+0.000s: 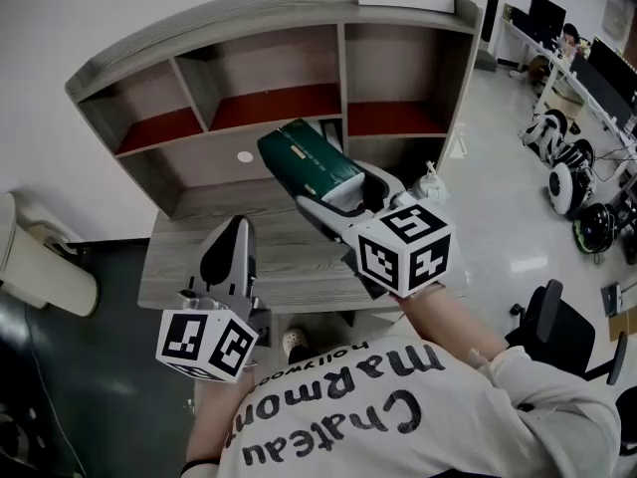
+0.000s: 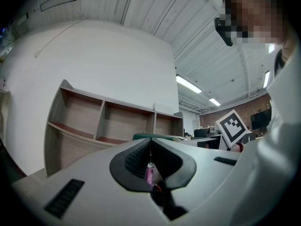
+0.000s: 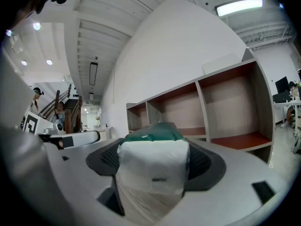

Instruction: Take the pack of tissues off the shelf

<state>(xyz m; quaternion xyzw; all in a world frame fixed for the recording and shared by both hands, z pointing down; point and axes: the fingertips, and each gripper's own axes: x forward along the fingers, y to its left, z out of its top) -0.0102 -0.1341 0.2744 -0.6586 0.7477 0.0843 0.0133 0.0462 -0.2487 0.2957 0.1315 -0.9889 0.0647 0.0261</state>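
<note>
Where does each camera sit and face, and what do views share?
Head view: on the head, steeply down at the shelf; left gripper, right gripper, shirt show.
Left gripper view: along its shut jaws toward the shelf; shirt at right.
Right gripper view: along jaws clamped on the pack of tissues, toward the shelf; left gripper at left.
All share the shelf.

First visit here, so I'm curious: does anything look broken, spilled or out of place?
Nothing looks damaged or spilled. The green-and-white pack of tissues is not lying loose: it is clamped in the right gripper, tilted, in front of the shelf.
</note>
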